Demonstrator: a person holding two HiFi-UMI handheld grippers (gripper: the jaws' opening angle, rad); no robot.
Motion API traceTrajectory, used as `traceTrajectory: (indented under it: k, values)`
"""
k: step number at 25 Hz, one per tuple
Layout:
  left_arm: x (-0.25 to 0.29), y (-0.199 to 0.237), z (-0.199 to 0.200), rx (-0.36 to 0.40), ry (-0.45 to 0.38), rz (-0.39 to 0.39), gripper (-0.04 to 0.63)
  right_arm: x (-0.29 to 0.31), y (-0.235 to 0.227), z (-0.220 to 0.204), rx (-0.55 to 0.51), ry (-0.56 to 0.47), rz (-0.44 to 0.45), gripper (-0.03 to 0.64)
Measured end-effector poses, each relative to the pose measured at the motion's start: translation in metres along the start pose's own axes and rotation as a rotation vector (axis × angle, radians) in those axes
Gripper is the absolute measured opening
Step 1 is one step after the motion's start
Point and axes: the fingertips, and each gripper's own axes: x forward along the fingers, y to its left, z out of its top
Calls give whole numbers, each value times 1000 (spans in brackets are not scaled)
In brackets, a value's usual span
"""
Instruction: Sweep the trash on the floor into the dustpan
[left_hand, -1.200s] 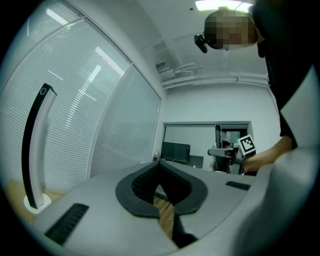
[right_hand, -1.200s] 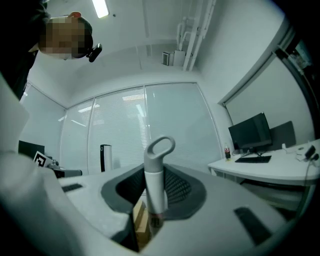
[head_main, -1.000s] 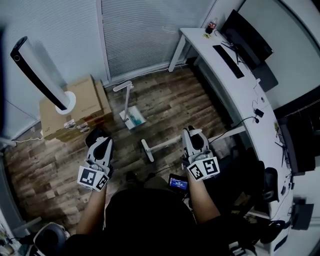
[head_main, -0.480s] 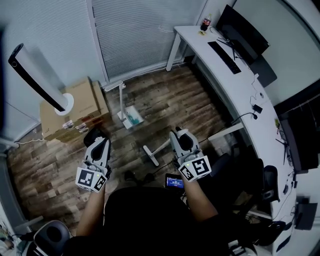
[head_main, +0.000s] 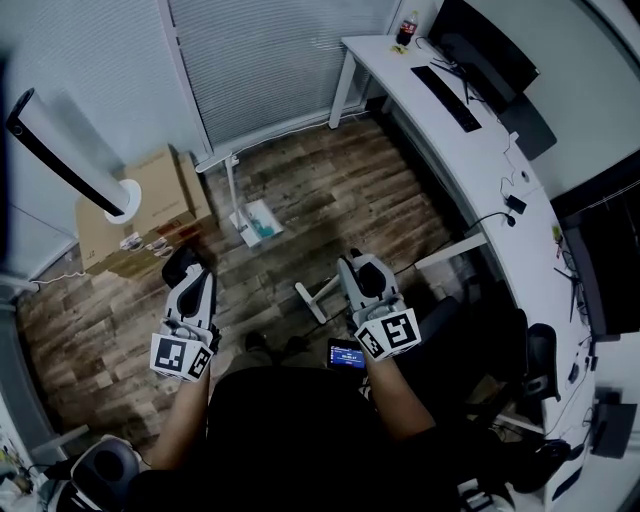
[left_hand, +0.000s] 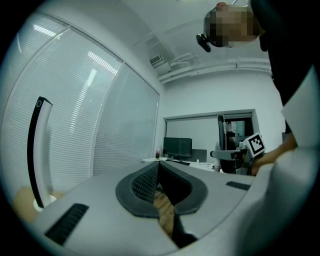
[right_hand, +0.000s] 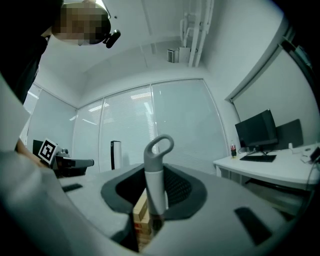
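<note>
My right gripper (head_main: 357, 271) is shut on a white broom handle with a grey loop end (right_hand: 155, 165), which stands upright between its jaws in the right gripper view. The white broom head (head_main: 309, 300) lies low over the wooden floor just left of that gripper. A white long-handled dustpan (head_main: 256, 222) stands on the floor ahead, with something teal in its pan. My left gripper (head_main: 184, 270) is shut and empty (left_hand: 159, 172), left of the broom and short of the dustpan. I cannot make out any loose trash on the floor.
A cardboard box (head_main: 150, 205) with small items at its foot and a tower fan (head_main: 62, 148) stand at the left. A long white desk (head_main: 470, 150) with monitor (head_main: 482, 48), keyboard and bottle (head_main: 404, 27) runs along the right. A lit small screen (head_main: 347, 354) sits by my body.
Both grippers have moved forward a little toward the dustpan. The right one has shifted left in the head view, carrying the broom with it.
</note>
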Motion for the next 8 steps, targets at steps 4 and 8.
traceTrajectory:
  k: [4, 8]
  values:
    - [7, -11, -9, -9, 26, -6, -6, -6, -15, -2, 8, 1, -9, 99]
    - [18, -20, -15, -19, 36, -14, -6, -10, -28, -5, 15, 1, -13, 100]
